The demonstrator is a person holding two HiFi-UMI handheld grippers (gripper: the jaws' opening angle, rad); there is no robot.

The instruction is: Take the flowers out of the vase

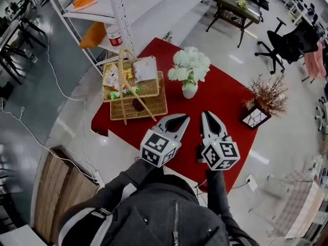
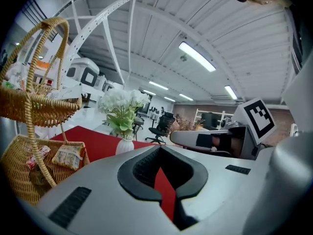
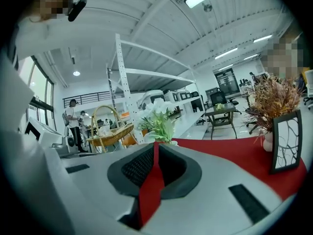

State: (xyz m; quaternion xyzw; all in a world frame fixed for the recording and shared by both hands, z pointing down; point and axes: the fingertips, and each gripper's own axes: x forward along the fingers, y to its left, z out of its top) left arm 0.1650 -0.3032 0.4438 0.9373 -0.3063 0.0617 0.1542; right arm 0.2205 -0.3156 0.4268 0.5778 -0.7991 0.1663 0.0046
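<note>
White, ruffled flowers point(image 1: 189, 64) with soft green leaves stand in a small rounded white vase point(image 1: 189, 90) at the middle of the red-clothed table point(image 1: 225, 104). A woven wicker basket point(image 1: 134, 94) sits by its left edge, and brittle brown twigs point(image 1: 267, 94) stand at its right corner. The left claw point(image 1: 183, 119) and right claw point(image 1: 207, 115) hover over the near edge, each pressed together, above a glossy grey floor point(image 1: 46, 91).
</note>
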